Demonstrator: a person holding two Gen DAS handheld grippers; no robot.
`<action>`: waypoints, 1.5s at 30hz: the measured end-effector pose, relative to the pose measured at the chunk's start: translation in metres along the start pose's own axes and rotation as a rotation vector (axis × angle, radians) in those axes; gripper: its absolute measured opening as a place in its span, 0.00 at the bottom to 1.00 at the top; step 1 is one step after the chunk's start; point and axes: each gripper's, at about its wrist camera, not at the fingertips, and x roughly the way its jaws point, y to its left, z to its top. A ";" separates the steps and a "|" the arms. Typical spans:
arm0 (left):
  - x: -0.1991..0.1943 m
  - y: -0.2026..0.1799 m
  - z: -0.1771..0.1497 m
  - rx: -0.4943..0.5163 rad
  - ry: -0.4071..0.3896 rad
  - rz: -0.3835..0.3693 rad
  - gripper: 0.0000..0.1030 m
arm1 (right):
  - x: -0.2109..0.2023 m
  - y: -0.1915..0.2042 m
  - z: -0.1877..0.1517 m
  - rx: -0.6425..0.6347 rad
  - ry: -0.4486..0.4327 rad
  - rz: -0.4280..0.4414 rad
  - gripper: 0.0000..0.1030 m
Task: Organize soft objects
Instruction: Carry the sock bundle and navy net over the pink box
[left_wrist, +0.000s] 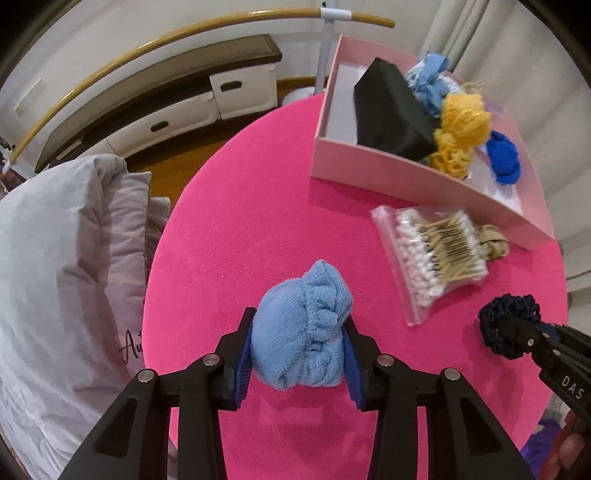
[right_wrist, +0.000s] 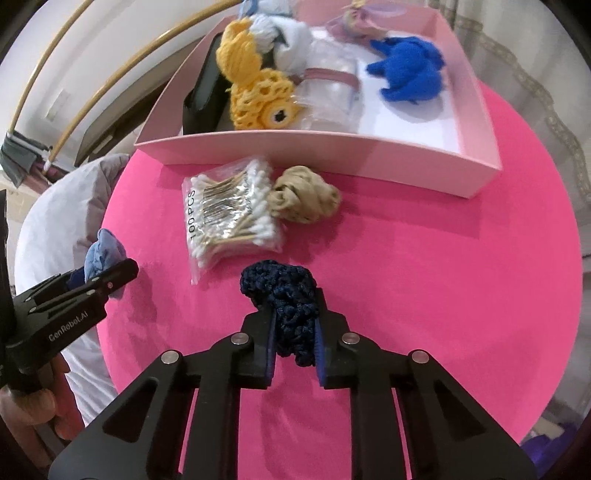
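1. The left gripper (left_wrist: 299, 354) is clamped on a light blue towel bundle (left_wrist: 301, 332), its blue pads pressing into the terry from both sides, over the pink round table (left_wrist: 240, 206).
2. The right gripper (right_wrist: 295, 341) is clenched on a dark navy crocheted scrunchie (right_wrist: 284, 302); most of the loop bulges out beyond the fingertips.
3. Seen from the right wrist, the pink box (right_wrist: 332, 166) lies at twelve o'clock, already holding a yellow crochet piece (right_wrist: 255, 88), a royal blue knit item (right_wrist: 410, 70), a black pouch (right_wrist: 207, 92) and pale fabrics.
4. Still on the table, between the scrunchie and the box, are a bag of cotton swabs (right_wrist: 229, 214) at about eleven o'clock and a beige knotted scrunchie (right_wrist: 306, 199) touching it.
5. The step in hand looks like the pick-up: both soft items are gripped, neither yet carried to the box.
6. The next move probably calls for lifting each clear of the table and carrying it toward twelve o'clock over the box's near wall, into a bare patch, then letting go.
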 end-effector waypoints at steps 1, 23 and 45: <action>-0.007 -0.001 -0.002 0.001 -0.006 -0.001 0.37 | -0.005 -0.002 -0.001 0.005 -0.006 0.002 0.15; -0.227 -0.054 -0.020 0.103 -0.273 -0.076 0.37 | -0.230 -0.013 -0.011 0.035 -0.424 0.022 0.14; -0.331 -0.068 -0.010 0.138 -0.429 -0.132 0.37 | -0.282 -0.001 0.030 0.017 -0.565 0.020 0.15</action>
